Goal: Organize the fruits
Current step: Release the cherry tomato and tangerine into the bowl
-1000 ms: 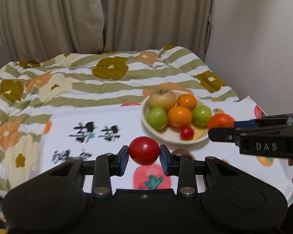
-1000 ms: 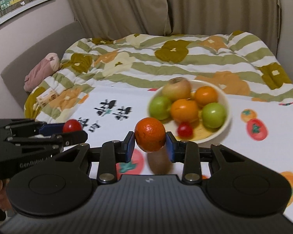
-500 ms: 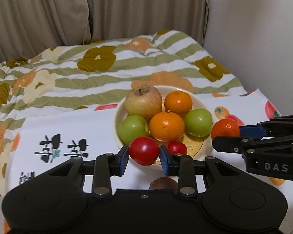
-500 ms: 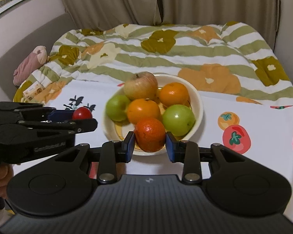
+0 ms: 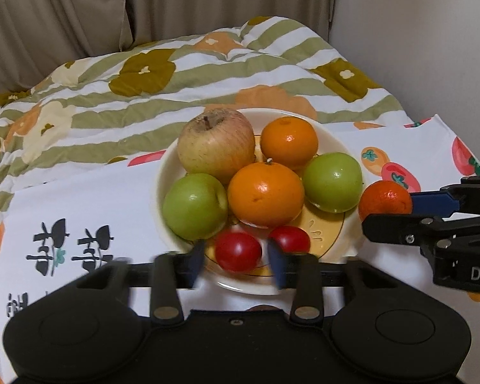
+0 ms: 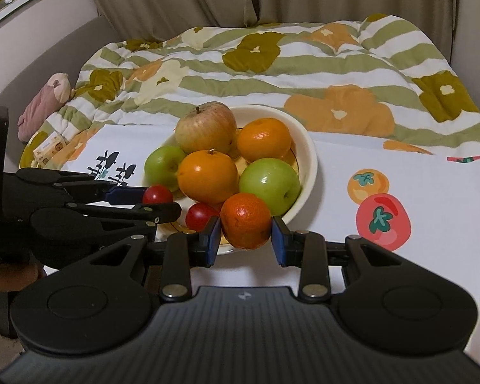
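Lettering first: "DA" shows white on the right gripper's (image 5: 432, 217) body in the left view, cut off at the frame edge, and dark brush-style characters are printed on the white cloth (image 5: 80, 211) over the bed. Left gripper (image 5: 236, 260) sits low at the near rim of the cream bowl (image 6: 310, 160), its jaws now apart and blurred, the red tomato (image 5: 238, 251) lying loose between them beside a second tomato (image 5: 289, 238); half a second ago those jaws were clamped on it. Right gripper, level at the bowl's right rim, has its jaws clamped on the mandarin (image 6: 245, 220), closer in than before. Apples and oranges fill the bowl.
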Demonstrator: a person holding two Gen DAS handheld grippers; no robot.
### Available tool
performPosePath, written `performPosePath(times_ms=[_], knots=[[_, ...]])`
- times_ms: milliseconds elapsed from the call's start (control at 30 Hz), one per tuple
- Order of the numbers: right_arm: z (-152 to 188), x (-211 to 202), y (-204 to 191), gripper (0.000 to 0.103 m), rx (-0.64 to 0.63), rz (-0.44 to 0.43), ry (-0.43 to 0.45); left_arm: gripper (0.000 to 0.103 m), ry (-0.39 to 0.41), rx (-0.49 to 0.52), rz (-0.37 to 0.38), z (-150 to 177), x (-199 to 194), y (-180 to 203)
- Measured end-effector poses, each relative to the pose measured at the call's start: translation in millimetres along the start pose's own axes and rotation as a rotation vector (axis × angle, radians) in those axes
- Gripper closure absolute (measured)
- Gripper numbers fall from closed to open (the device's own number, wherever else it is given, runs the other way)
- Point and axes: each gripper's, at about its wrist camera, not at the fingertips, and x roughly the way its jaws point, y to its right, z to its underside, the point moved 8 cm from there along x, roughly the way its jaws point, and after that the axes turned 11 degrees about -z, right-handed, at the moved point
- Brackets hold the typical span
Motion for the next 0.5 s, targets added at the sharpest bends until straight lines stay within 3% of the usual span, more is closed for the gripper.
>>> performPosePath(times_ms=[33,67,500], knots=[[0,-1,1,0.054,0.005,-0.001,0.002,0.014,0.012,-0.004,-0.004,-1,-3,-2],[-1,-2,1,0.054,0.01,-0.003,0.003,0.009,0.037,-0.014,-0.006,-2,-9,-6],[-3,0,-14,0.054,-0.041,0.025,-0.004,0.009,0.098,-0.082,-0.014,10,-51,-36]])
